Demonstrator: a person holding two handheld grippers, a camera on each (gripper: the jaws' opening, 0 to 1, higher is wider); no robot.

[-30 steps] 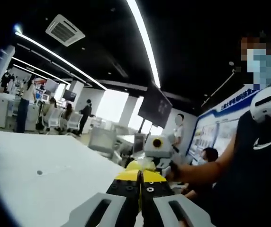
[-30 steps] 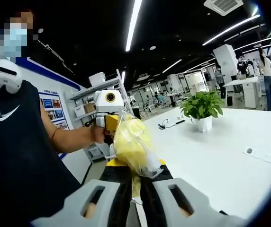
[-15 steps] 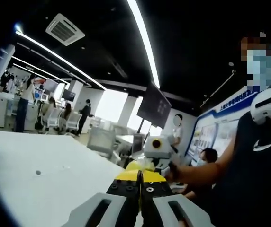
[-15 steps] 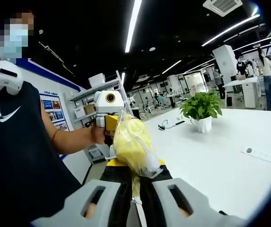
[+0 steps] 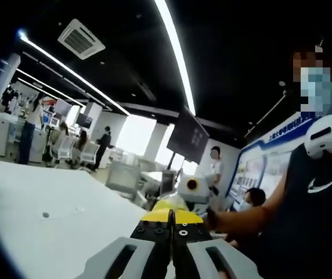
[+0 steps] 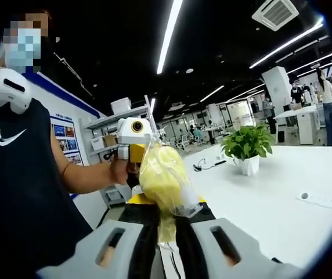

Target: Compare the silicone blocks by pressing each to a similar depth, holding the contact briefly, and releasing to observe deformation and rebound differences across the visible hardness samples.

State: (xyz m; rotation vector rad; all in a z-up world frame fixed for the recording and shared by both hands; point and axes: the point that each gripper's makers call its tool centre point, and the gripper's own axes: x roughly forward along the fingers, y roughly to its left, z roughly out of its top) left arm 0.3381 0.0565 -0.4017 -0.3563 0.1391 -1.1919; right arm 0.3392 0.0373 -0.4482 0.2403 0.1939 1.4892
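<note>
The person wears a sleeveless black top (image 6: 21,192) with a white swoosh mark and a white headset (image 6: 6,87) hung at the neck, while each gripper has grey slotted fingers (image 5: 125,261), black jaws and yellow tips.

I see long ceiling light strips (image 5: 174,52) glaring white against a dark ceiling. The white table (image 6: 282,192) reads bright, nearly washed out. Far window (image 5: 136,131) blown out. Fisheye bends the edges; both views slightly soft, far figures blurred.

Yellow contents (image 6: 160,174) blurred inside clear bag (image 6: 174,200)
</note>
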